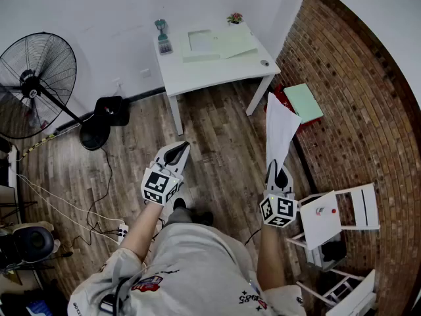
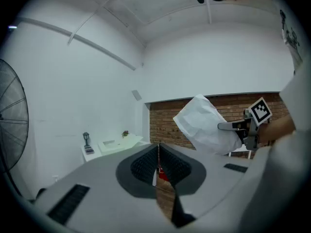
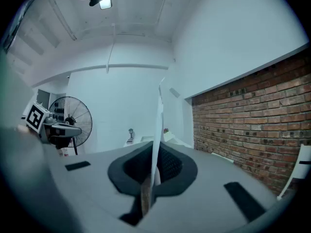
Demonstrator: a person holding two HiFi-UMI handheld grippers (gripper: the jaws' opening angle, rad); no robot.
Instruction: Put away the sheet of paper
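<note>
A white sheet of paper [image 1: 279, 131] stands edge-up in my right gripper [image 1: 279, 171], whose jaws are shut on its lower end. In the right gripper view the sheet of paper [image 3: 158, 125] rises as a thin vertical edge from between the pads. My left gripper [image 1: 175, 155] is held level to the left of it, jaws shut with nothing between them. From the left gripper view the sheet of paper [image 2: 206, 126] shows broadside, with the right gripper [image 2: 231, 126] behind it. A white table [image 1: 217, 71] stands ahead, across the wooden floor.
On the table lie pale green folders [image 1: 217, 45], a small lamp [image 1: 162, 28] and a potted plant [image 1: 235, 18]. A standing fan [image 1: 39, 87] is at left with cables on the floor. A brick wall [image 1: 368, 110] runs along the right, with a green box [image 1: 302, 102] and white chairs [image 1: 339, 219].
</note>
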